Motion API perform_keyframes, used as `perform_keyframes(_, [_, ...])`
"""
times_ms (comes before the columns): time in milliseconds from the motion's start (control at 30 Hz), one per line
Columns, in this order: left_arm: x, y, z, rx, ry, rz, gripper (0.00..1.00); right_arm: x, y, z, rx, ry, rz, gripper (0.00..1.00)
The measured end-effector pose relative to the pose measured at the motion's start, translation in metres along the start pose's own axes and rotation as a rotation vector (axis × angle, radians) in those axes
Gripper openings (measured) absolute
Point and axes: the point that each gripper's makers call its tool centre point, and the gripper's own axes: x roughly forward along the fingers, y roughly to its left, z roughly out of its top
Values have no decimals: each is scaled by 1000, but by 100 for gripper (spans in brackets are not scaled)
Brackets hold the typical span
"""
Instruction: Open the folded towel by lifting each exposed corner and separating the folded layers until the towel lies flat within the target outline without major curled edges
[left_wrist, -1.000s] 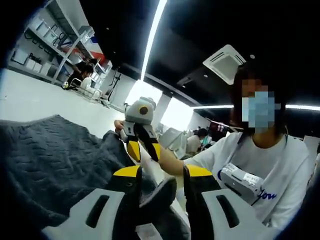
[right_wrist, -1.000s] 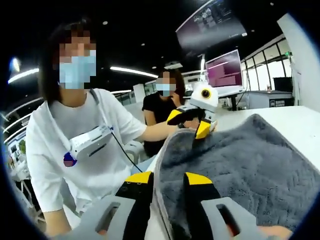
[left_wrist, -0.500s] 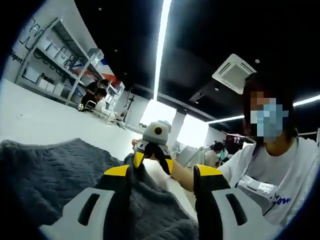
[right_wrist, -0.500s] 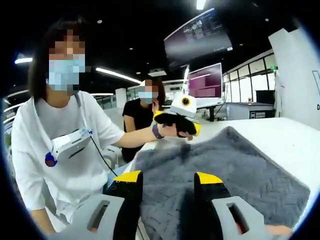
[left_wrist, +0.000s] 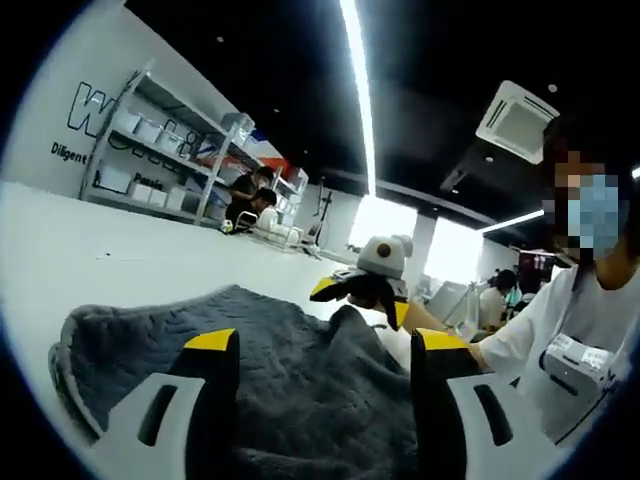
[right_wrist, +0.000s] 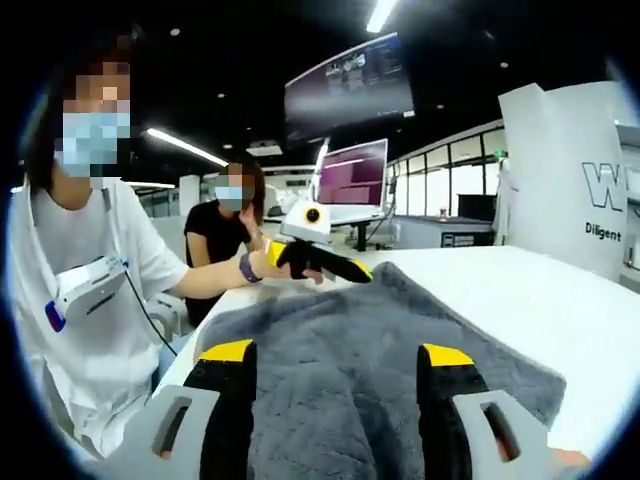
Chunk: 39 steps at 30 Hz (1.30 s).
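The grey textured towel (left_wrist: 290, 370) lies spread on the white table (left_wrist: 100, 250), with a small raised hump near its far edge. My left gripper (left_wrist: 325, 345) is open, its jaws wide apart above the towel with nothing between them. My right gripper (right_wrist: 335, 352) is also open over the towel (right_wrist: 380, 340), holding nothing. Each gripper also appears in the other's view at the towel's far edge: the right gripper (left_wrist: 362, 298) and the left gripper (right_wrist: 315, 262), both held by gloved hands.
A person in a white shirt (right_wrist: 80, 290) stands at the table's edge, and another in black (right_wrist: 225, 230) is behind. Monitors (right_wrist: 350, 185) and a white panel (right_wrist: 580, 200) stand beyond the table (right_wrist: 500, 290). Shelving (left_wrist: 150, 150) lines the far wall.
Both grippers were shut on the towel's edge a second ago and have opened. The towel has dropped and spread flatter on the table, and both views have shifted.
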Motion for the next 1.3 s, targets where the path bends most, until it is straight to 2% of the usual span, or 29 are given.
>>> perform_keyframes(200, [2,10,-6,41,32,54,85,1,-7,-8,8,34,-35,80])
perform_keyframes(300, [3,13,-11,54,56,70,88,4,-10,-15,1,71,-45,88])
perform_keyframes(567, [8,16,-31,98,150,93,94,7,-12,-33,3,148,-61,99])
perform_keyframes(733, [9,16,-41,114,190,96,95,8,-10,-39,0,177,-47,99])
perform_keyframes(967, [11,18,-58,147,266,108,95,7,-11,-39,-6,183,-50,97])
perform_keyframes(1200, [9,22,-62,151,280,125,93,7,-9,-40,-10,186,-46,96])
perform_keyframes(1300, [8,30,-68,216,309,162,88,7,-9,-40,-11,185,-49,96])
